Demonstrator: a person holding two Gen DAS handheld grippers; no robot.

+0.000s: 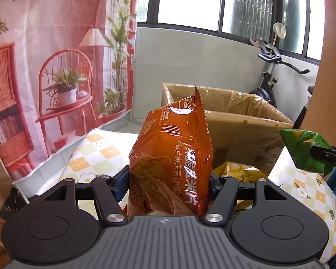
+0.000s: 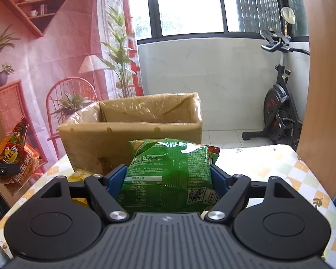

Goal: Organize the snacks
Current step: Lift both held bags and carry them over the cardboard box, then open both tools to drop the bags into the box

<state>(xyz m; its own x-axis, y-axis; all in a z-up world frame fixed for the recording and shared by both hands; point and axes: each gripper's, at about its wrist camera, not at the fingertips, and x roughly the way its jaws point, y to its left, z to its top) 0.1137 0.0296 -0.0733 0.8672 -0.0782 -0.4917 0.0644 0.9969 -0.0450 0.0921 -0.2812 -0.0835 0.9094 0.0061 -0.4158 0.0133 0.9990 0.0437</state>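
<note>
orange snack bag [image 1: 171, 157] printed 每片裹满灵魂酱粉, green snack bag [image 2: 170, 174] with QR code, perhaps 营养成分表

You work over a table [image 2: 268, 163] covered with a cloth of pale yellow, orange and white checks with small flowers. A cardboard box [image 2: 132, 134] lined with clear plastic stands on it, open at the top, toward the far edge. Just in front of the box a yellow packet [image 1: 239, 170] lies flat on the cloth, close to the box's near wall. In the right wrist view a red packet [image 2: 214, 150] shows only as a corner past the box's right end, and you cannot tell whether it touches the box. To the right of that the cloth is bright with window light.
</note>
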